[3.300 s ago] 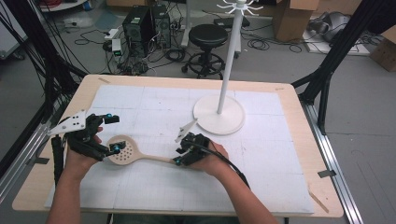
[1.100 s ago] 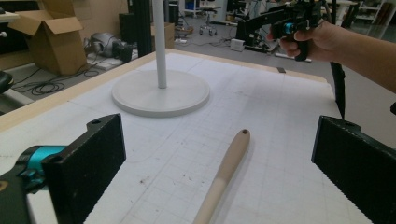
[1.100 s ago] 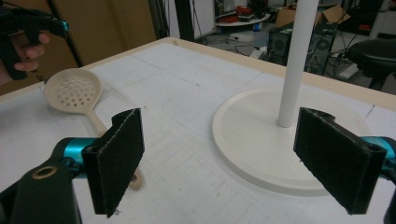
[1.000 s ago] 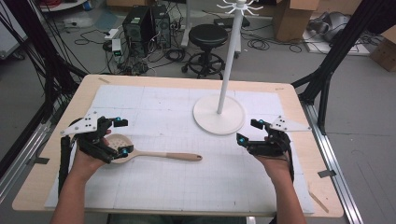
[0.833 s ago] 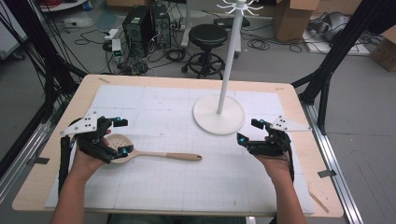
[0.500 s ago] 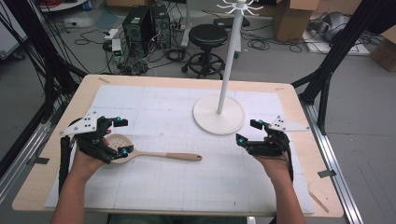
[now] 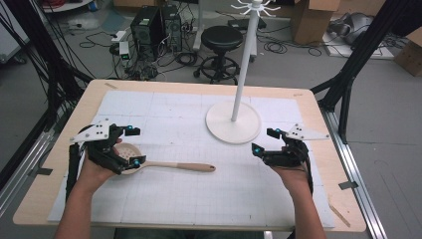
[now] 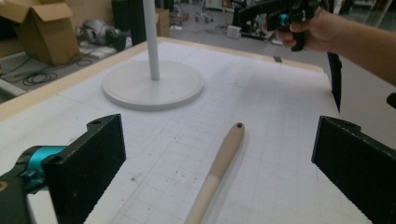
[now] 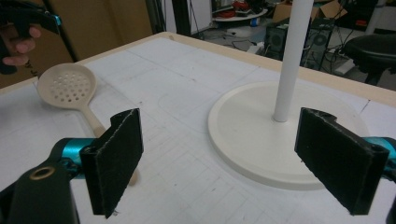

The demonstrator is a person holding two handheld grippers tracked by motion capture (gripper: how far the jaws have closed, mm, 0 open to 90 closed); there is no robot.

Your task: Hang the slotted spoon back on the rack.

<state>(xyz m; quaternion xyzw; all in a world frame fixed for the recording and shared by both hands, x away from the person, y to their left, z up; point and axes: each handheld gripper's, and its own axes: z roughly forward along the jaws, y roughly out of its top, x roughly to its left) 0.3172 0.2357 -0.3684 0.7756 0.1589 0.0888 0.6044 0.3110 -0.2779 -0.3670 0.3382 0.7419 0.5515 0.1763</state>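
In the high view, a light wooden table carries a white gridded mat, and behind it the grey floor holds a black stool, two computer towers, loose cables and cardboard boxes. A white stand, a thin pole on a round base with hooks at its top, sits on the mat right of centre. A pale slotted spoon lies flat on the mat at the left, its round holed bowl under the left gripper and its handle running right toward the middle. The left gripper's jaws stand wide, one on each side of the bowl, not closed on it. The right gripper hovers well apart from the spoon, near the right edge just beside the stand's base, its jaws also wide. In the left gripper view, the two black jaws frame the spoon's handle, which runs away between them untouched and ends in a small hole; the stand's base lies beyond, and the other hand with its gripper is at top right. In the right gripper view, the jaws are spread wide over the mat with nothing between them; the stand is close ahead, and the spoon's perforated bowl lies at far left below the other hand.
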